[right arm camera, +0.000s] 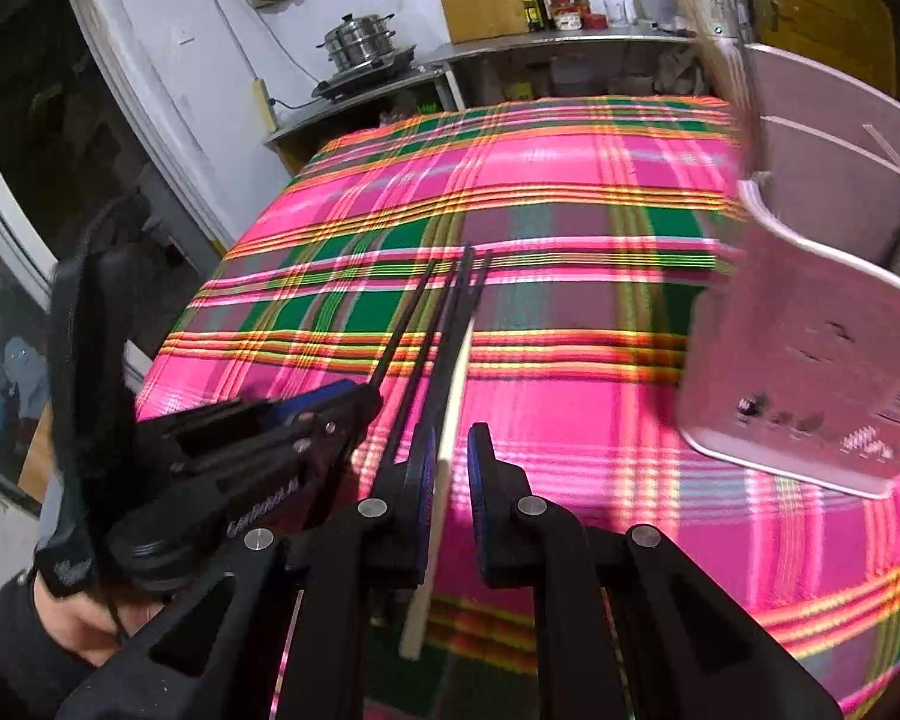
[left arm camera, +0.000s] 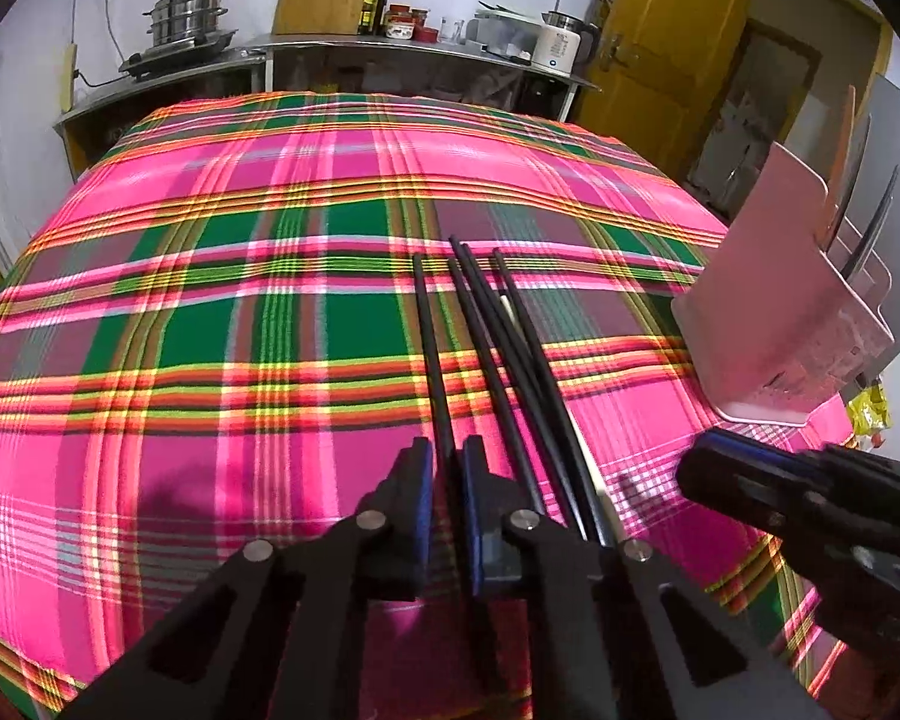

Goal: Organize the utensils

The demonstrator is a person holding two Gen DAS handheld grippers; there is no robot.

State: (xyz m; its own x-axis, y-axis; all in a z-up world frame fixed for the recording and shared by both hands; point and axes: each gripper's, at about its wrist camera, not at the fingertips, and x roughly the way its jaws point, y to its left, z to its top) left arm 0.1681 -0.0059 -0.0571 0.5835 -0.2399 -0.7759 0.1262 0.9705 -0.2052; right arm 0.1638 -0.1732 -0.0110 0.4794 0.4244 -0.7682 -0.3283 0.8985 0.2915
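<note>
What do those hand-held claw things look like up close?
Both are matte black plastic. The left claw and the right claw each have two flat fingers lined with blue pads, linked by bars with round silver pivot pins. A black strap loops around the left one's handle.

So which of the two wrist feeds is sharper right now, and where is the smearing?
Left wrist view: sharper; the black chopsticks and tablecloth read crisply, though the fisheye bulges the plaid lines. Right wrist view: motion blur smears the pink utensil holder and the cloth beside it; the pale chopstick between the right gripper stays fairly clear. Both have dark corners.
</note>
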